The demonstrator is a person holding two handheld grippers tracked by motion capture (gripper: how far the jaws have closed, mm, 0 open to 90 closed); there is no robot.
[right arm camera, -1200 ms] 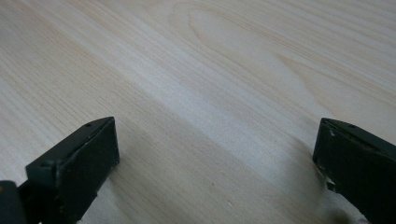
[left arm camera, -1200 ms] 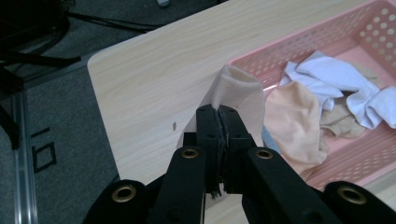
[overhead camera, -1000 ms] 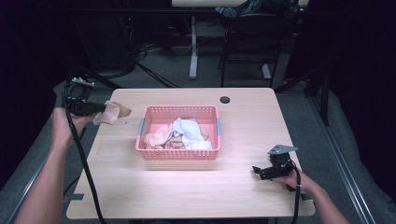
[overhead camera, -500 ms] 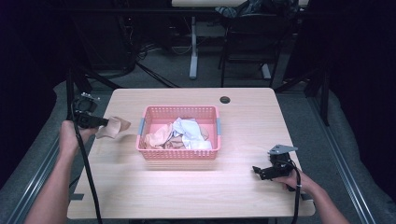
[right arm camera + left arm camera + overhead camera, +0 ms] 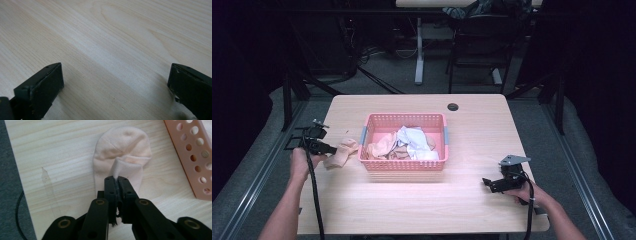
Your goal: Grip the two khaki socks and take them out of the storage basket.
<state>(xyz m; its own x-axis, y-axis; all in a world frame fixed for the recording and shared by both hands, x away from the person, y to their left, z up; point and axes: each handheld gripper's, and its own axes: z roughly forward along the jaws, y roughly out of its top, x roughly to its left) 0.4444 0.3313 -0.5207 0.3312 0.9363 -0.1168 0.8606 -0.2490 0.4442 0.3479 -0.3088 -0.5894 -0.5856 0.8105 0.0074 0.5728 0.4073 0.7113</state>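
A pale peach sock (image 5: 122, 162) lies on the wooden table just left of the pink basket (image 5: 404, 165). My left gripper (image 5: 117, 180) is shut on the sock's cuff, with the toe end spread flat beyond the jaws. In the high view the sock (image 5: 343, 152) rests between my left gripper (image 5: 328, 148) and the basket's left wall. Several socks and cloths, peach and white (image 5: 412, 142), are piled inside the basket. My right gripper (image 5: 488, 182) rests low over bare wood at the front right, its jaws wide apart with nothing between them (image 5: 115, 82).
A small black round grommet (image 5: 453, 106) sits near the table's far edge. The basket's perforated wall (image 5: 192, 157) is close on the right in the left gripper view. The table's left edge (image 5: 17, 180) and a cable lie near my left gripper. Desks and chairs stand beyond.
My left gripper has come down and toward the near side with the sock, from hanging in the air to lying on the table beside the basket. The right gripper has stayed put.
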